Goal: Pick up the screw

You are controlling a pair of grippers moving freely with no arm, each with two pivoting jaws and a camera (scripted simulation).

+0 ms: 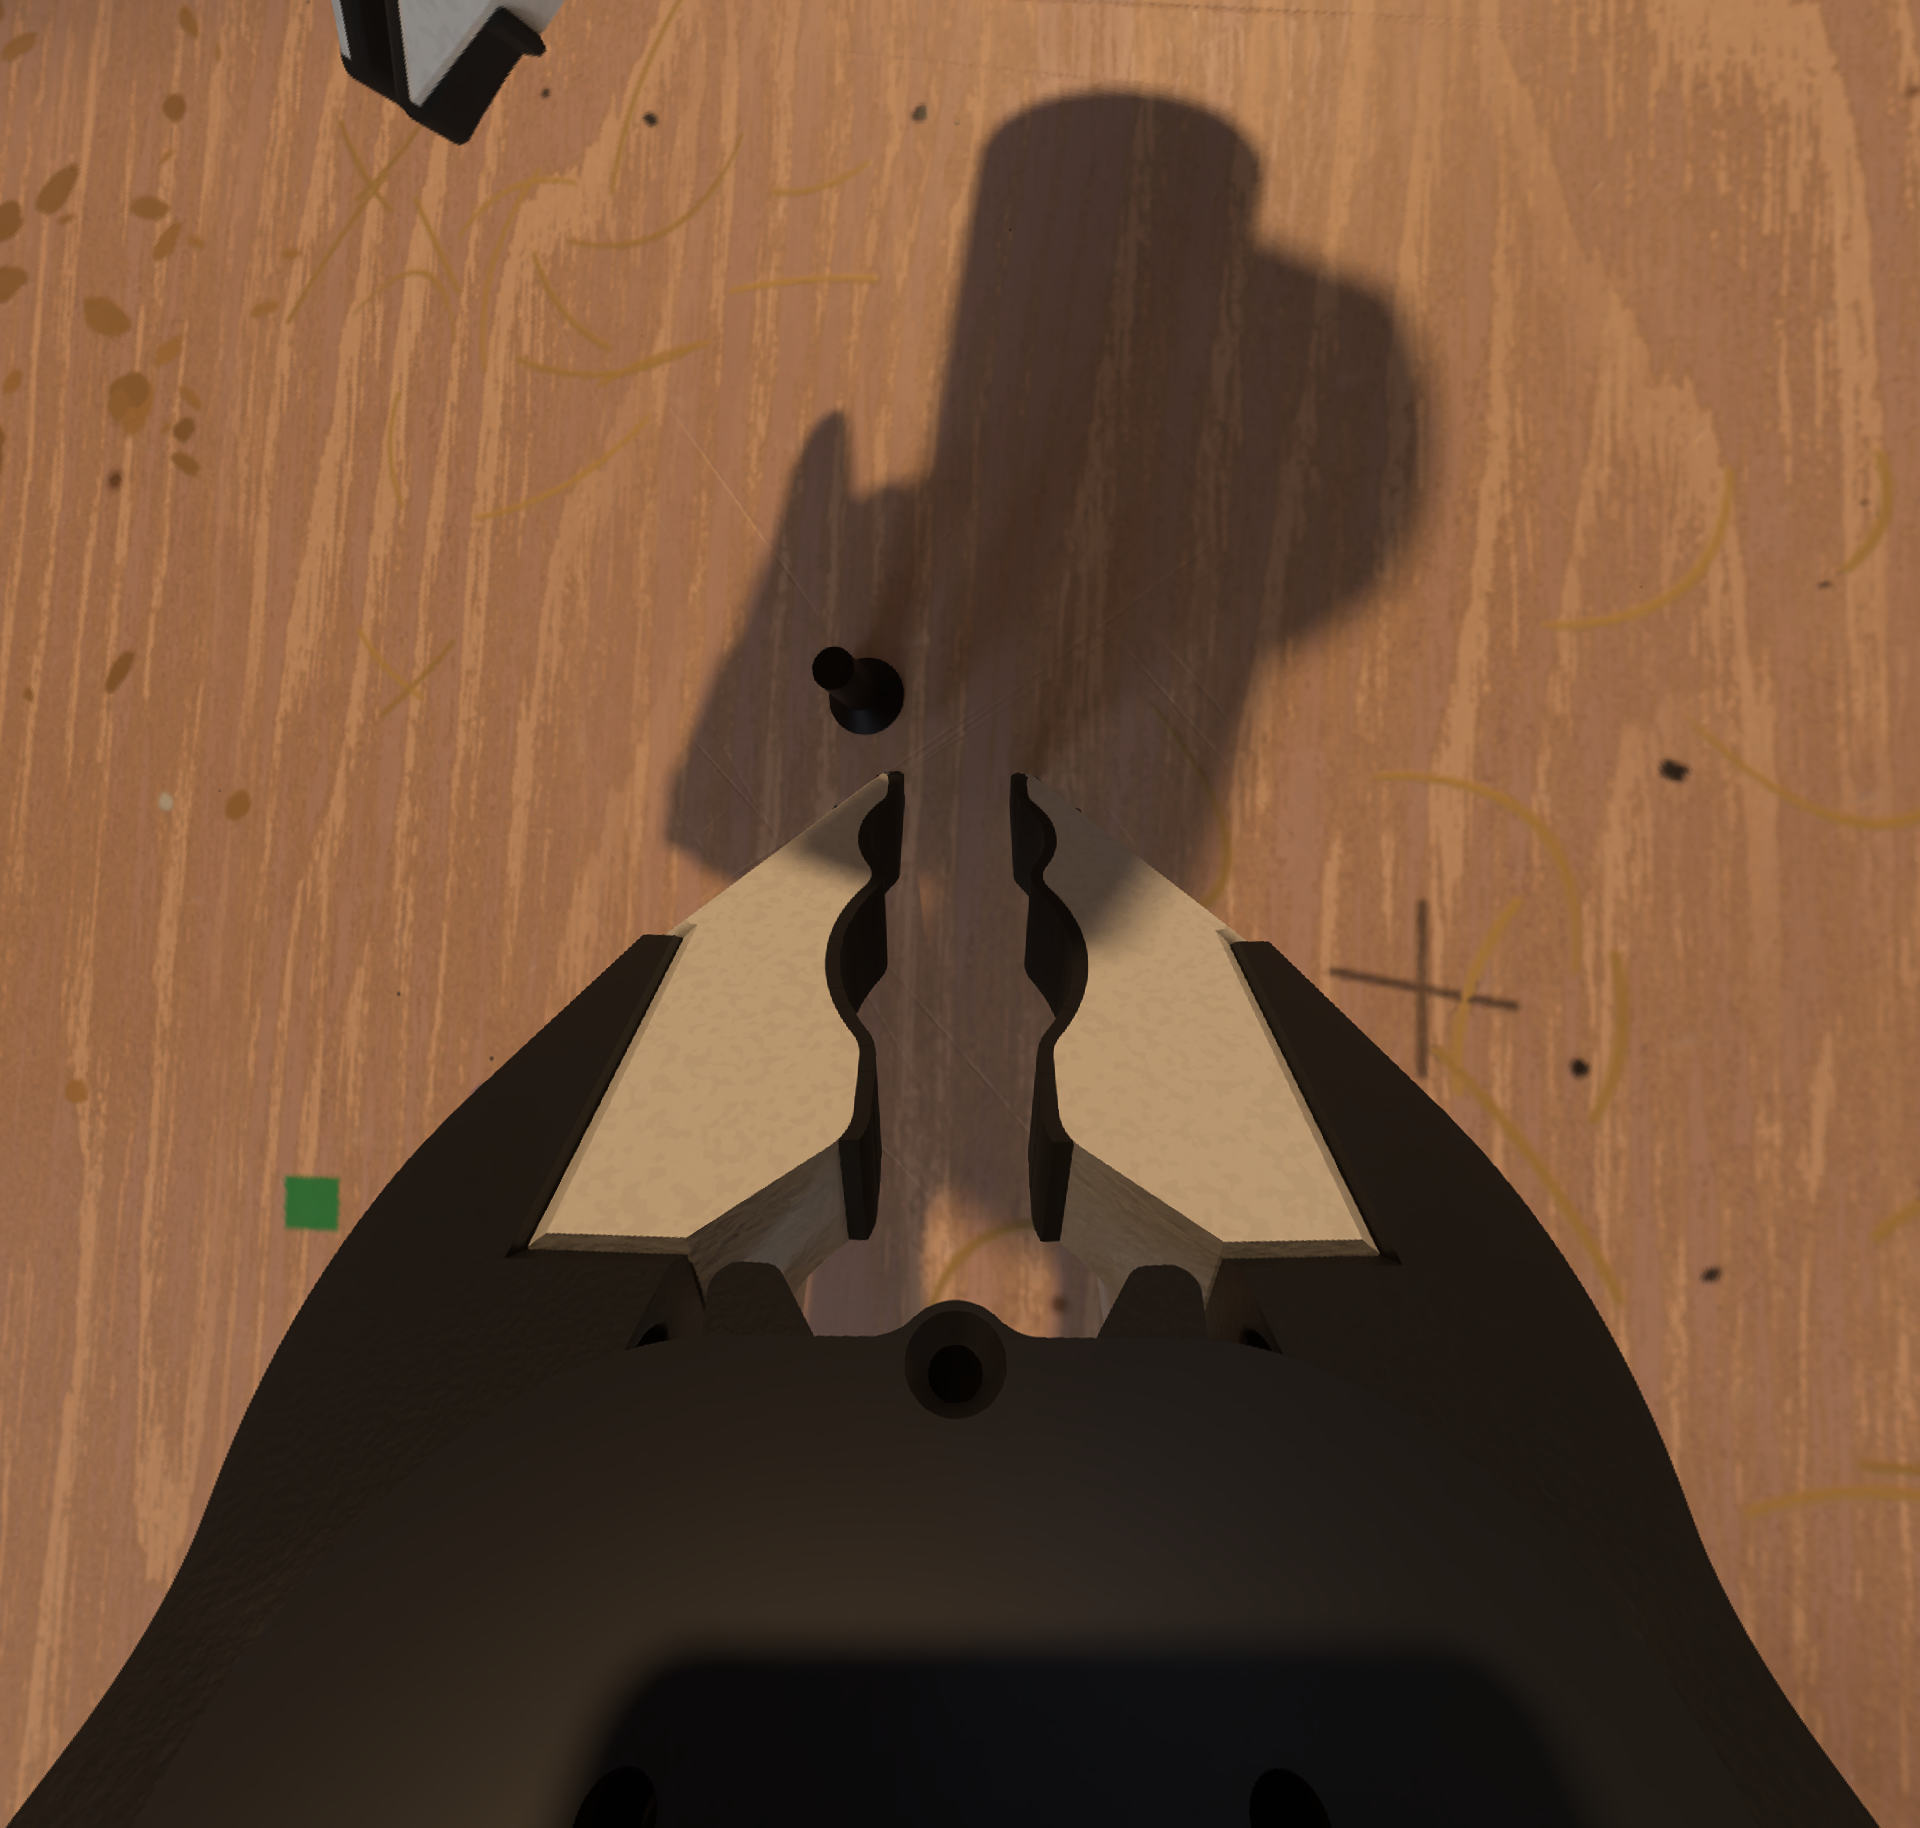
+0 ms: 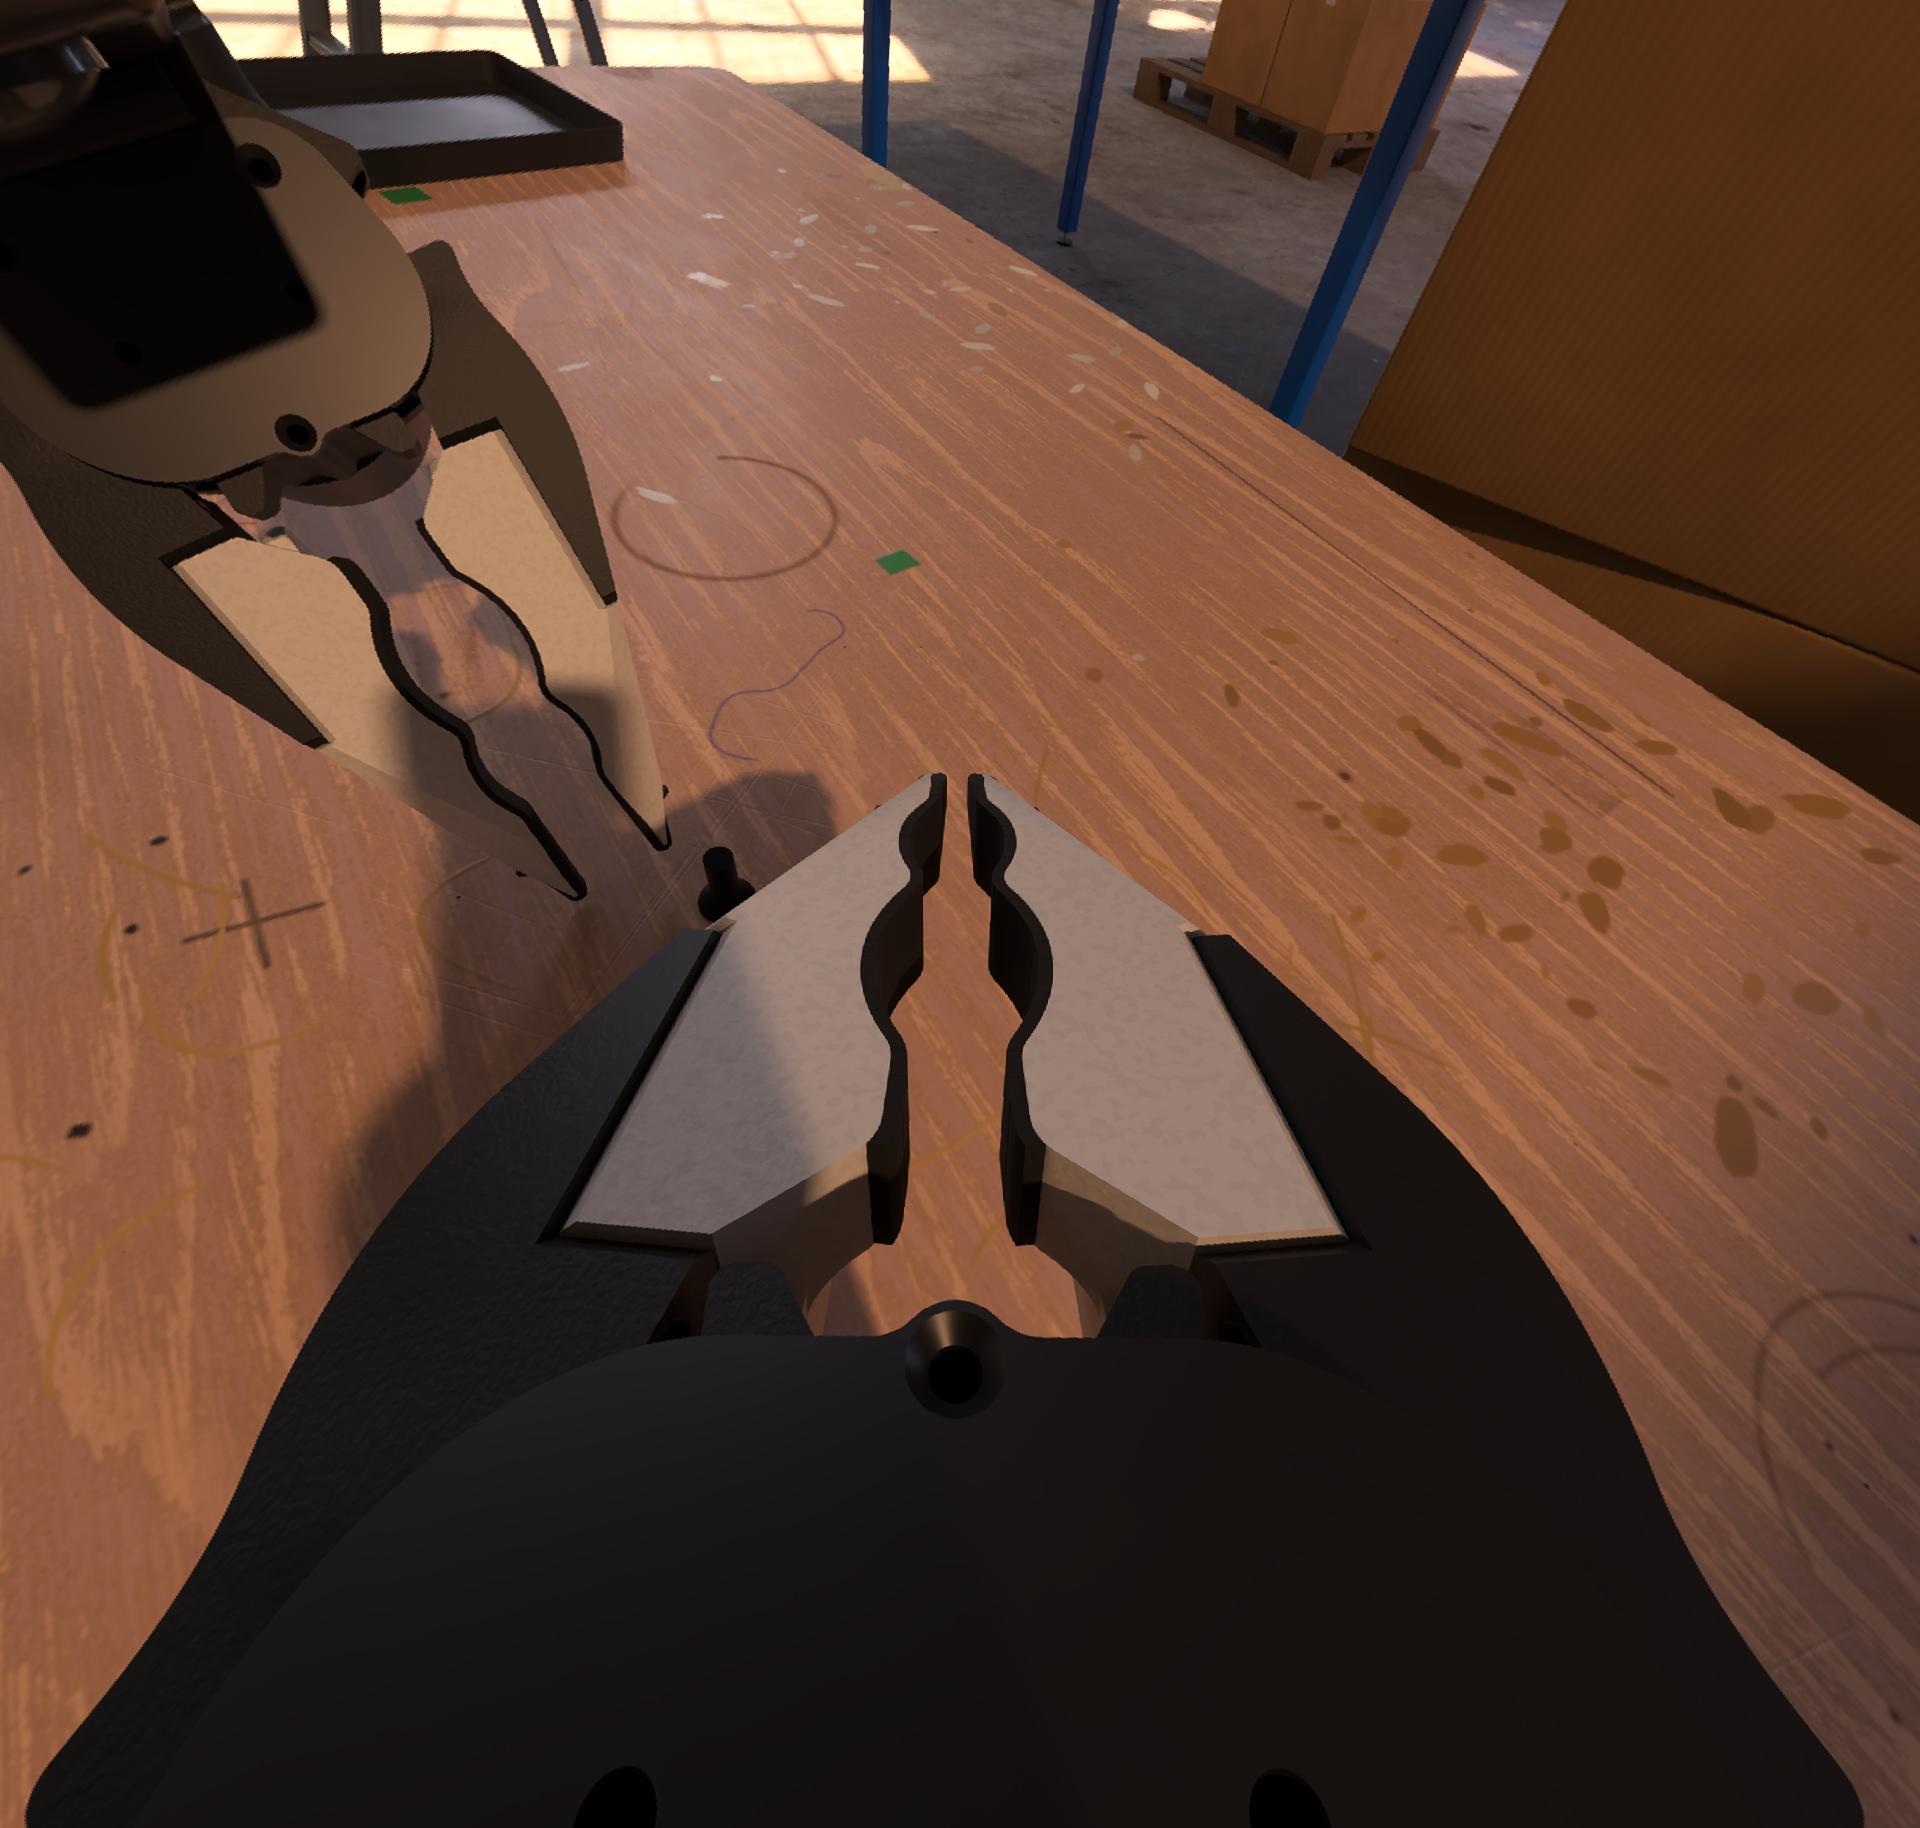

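A small black screw (image 1: pixel 857 692) lies on the wooden table (image 1: pixel 1455 220), in my left gripper's shadow. My left gripper (image 1: pixel 958 779) is open and empty, its tips just short of the screw, which lies slightly left of the gap. The right wrist view shows the left gripper (image 2: pixel 618 869) tilted down with its tips near the table, and the screw (image 2: pixel 722 874) standing just beyond them, partly hidden by my right gripper's left finger. My right gripper (image 2: pixel 956 781) is almost closed, a thin slit between the tips, holding nothing. One of its fingers (image 1: pixel 436 22) shows at the top left of the left wrist view.
A black tray (image 2: pixel 468 116) sits at the table's far end. Small green squares (image 2: pixel 897 562) (image 1: pixel 312 1204) mark the tabletop. A large cardboard wall (image 2: pixel 1662 272) stands past the table's right edge, with blue posts (image 2: pixel 1091 64) and boxes on a pallet (image 2: pixel 1320 43) beyond.
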